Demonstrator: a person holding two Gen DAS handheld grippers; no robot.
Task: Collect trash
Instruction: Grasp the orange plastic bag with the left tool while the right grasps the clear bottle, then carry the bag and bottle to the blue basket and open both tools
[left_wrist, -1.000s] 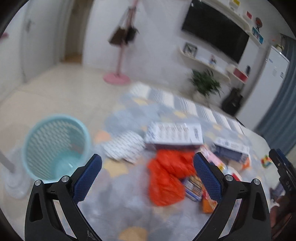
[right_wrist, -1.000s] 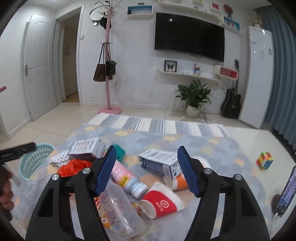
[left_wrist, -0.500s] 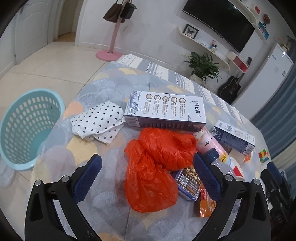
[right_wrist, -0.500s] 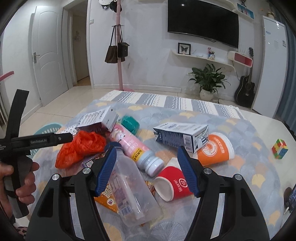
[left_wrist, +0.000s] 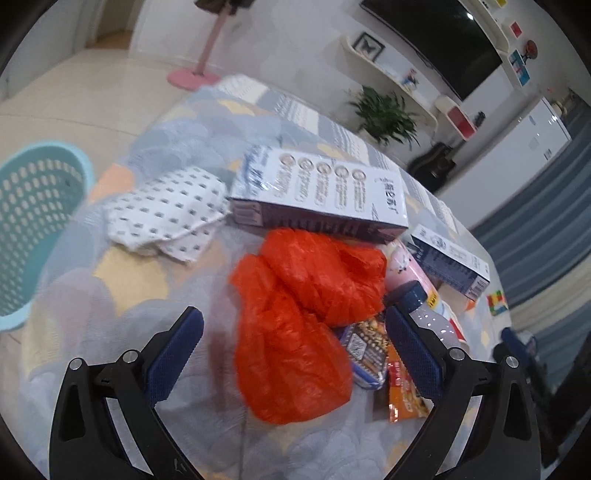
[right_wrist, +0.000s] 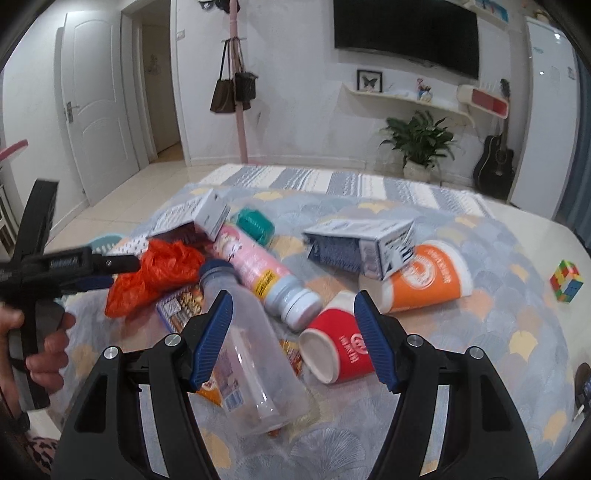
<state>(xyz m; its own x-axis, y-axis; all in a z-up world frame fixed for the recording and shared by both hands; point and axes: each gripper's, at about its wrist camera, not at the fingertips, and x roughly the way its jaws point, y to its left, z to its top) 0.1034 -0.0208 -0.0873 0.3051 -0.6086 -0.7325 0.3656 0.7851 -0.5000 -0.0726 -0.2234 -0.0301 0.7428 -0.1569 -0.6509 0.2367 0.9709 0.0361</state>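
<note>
Writing shows on several pieces of the trash, though little of it reads clearly: the long white carton (left_wrist: 321, 192) carries a row of round icons and some Chinese characters on its top face, the snack packet (left_wrist: 364, 349) shows a QR code, the red paper cup (right_wrist: 338, 350) has a white round logo with small print below it, and the orange paper cup (right_wrist: 426, 275) bears a white circular emblem; none of these can be made out letter by letter. The pink bottle (right_wrist: 258, 273) has a yellow label with dark print, too blurred to read. The left gripper (left_wrist: 293, 345) stands wide open above the table, its blue pads either side of the orange plastic bag (left_wrist: 295, 321) without touching it. The right gripper (right_wrist: 293, 336) is likewise wide open and holds nothing; the clear plastic bottle (right_wrist: 251, 365) lies just below its left finger and the red cup by its right one. A smaller blue-and-white carton (right_wrist: 360, 245) rests against the orange cup. The turquoise waste basket (left_wrist: 35, 221) stands on the floor beside the table, to the left of the polka-dot cloth (left_wrist: 168, 212).
</note>
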